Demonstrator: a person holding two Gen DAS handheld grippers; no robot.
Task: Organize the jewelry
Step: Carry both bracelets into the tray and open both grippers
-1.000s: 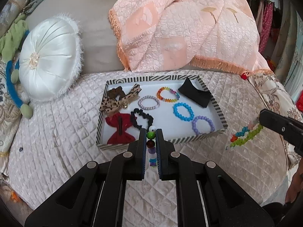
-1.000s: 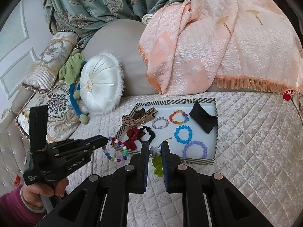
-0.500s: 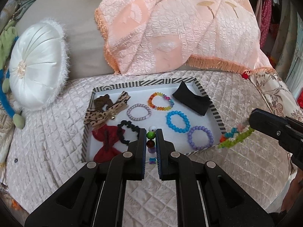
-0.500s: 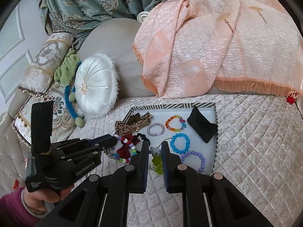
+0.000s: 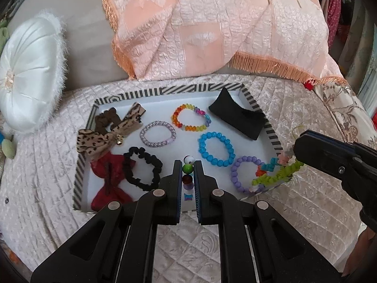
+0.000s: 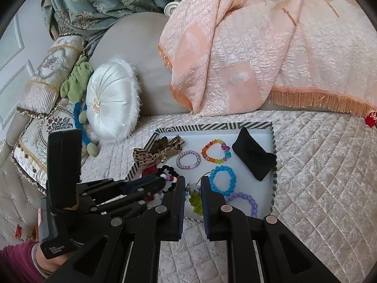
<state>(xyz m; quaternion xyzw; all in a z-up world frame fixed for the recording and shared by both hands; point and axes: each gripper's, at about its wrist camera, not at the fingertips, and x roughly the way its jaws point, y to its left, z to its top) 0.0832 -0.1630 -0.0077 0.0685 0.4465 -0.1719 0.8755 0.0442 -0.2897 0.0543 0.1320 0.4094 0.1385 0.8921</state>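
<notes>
A striped-rim white tray (image 5: 165, 92) lies on the quilted bed and holds bracelets and hair bows. My left gripper (image 5: 188, 165) is shut on a multicoloured bead bracelet (image 5: 187, 168) above the tray's front edge; it also shows in the right wrist view (image 6: 165, 178). My right gripper (image 6: 193, 181) is shut on a lime green bead bracelet (image 6: 196, 202), which hangs over the tray's front right corner beside the purple bracelet (image 5: 242, 174). The right gripper (image 5: 297, 151) with the green bracelet (image 5: 275, 175) shows in the left wrist view.
In the tray lie a blue bracelet (image 5: 215, 148), a rainbow bracelet (image 5: 190, 118), a lilac one (image 5: 157, 133), a black scrunchie (image 5: 141, 168), a red bow (image 5: 110, 181), a leopard bow (image 5: 106, 136) and a black cloth (image 5: 235, 118). A white round cushion (image 5: 26, 80) and a peach blanket (image 5: 212, 28) lie behind.
Both grippers have moved forward over the tray with their bracelets. The green bracelet now hangs over the tray's front right corner instead of outside it.
</notes>
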